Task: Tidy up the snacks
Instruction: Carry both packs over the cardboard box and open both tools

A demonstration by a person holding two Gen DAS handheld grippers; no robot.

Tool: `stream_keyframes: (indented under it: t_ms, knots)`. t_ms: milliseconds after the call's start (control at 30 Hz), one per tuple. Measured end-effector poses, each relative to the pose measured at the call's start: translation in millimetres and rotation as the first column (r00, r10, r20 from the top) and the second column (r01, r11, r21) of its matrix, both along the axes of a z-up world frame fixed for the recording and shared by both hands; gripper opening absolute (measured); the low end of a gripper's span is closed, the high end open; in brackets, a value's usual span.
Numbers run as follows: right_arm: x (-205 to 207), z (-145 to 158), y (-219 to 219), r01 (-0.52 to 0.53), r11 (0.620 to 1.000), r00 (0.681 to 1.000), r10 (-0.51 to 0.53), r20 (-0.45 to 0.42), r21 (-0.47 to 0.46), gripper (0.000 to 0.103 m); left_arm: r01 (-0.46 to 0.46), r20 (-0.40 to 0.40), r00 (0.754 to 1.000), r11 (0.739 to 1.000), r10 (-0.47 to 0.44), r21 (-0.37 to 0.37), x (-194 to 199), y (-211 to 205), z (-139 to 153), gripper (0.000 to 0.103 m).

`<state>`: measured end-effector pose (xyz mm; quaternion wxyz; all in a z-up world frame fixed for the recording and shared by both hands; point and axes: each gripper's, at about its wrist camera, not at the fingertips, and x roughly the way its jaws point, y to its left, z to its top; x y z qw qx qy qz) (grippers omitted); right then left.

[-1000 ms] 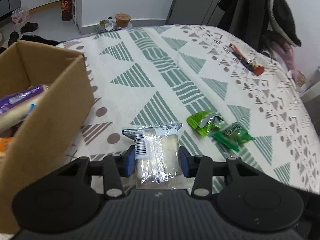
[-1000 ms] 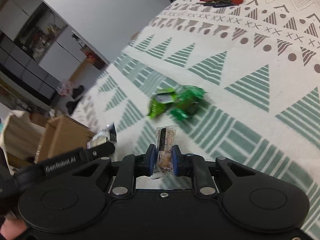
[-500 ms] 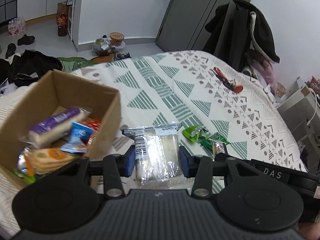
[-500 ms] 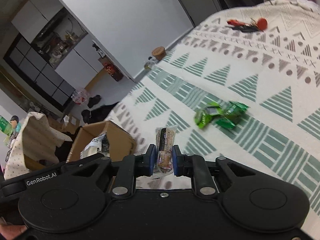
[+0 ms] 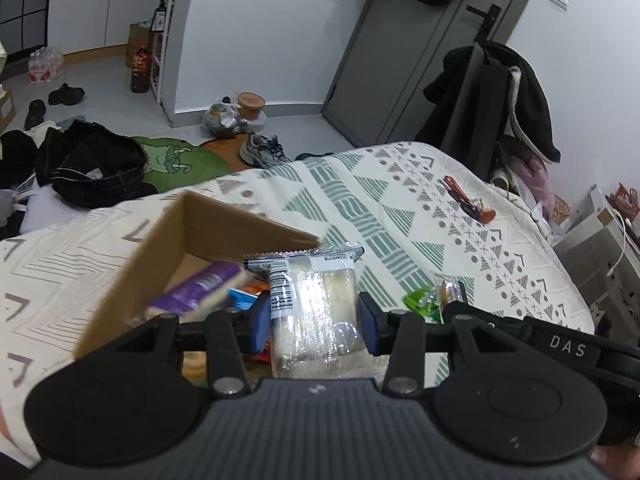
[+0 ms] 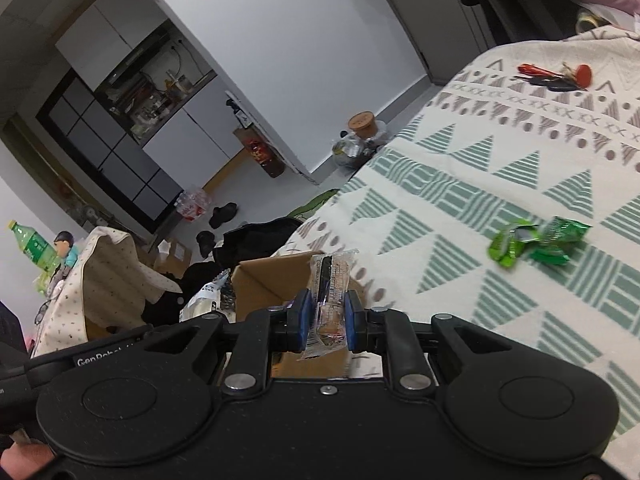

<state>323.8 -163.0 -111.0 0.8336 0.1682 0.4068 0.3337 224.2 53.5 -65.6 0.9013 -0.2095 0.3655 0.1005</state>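
Observation:
My left gripper (image 5: 314,320) is shut on a clear-wrapped pale snack pack (image 5: 312,304) and holds it above the near right corner of an open cardboard box (image 5: 160,236) on the bed. The box holds a purple pack (image 5: 200,286) and other snacks. My right gripper (image 6: 326,314) is shut on a small clear-wrapped brown snack (image 6: 330,292), raised beside the box (image 6: 272,280). It also shows in the left wrist view (image 5: 448,296). Two green snack packets (image 6: 536,240) lie on the patterned bedspread (image 6: 500,168).
Keys with a red tag (image 6: 556,78) lie far across the bed (image 5: 468,202). Clothes, shoes and a green mat (image 5: 180,160) cover the floor beyond the bed. A coat rack with dark jackets (image 5: 492,104) stands at the far right.
Both grippers have lifted with their snacks and moved left toward the box. The box interior is now under the left gripper, and the green packets are farther off.

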Motion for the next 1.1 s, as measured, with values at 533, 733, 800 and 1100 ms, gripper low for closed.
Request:
stream_keyframes:
  t_ms: [533, 733, 800, 1100]
  knots:
    - [-6, -5, 60, -0.028, 1.000, 1.000, 0.028, -0.006, 0.000, 0.018, -0.037, -0.023, 0.999, 0.999, 0.036, -0.032, -5, 80, -8, 0.044]
    - [-3, -12, 80, -0.031, 0.999, 0.999, 0.031, -0.012, -0.007, 0.018, -0.022, -0.025, 0.999, 0.999, 0.021, -0.039, 7, 97, -11, 0.044]
    - [-3, -13, 85, -0.035, 0.999, 0.999, 0.035, -0.009, -0.011, 0.018, -0.018, -0.025, 1.000, 0.999, 0.017, -0.044, 13, 102, -13, 0.044]
    - [7, -11, 95, -0.022, 1.000, 1.000, 0.022, -0.012, -0.004, 0.018, -0.010, 0.004, 1.000, 0.999, 0.010, -0.050, 31, 109, -15, 0.047]
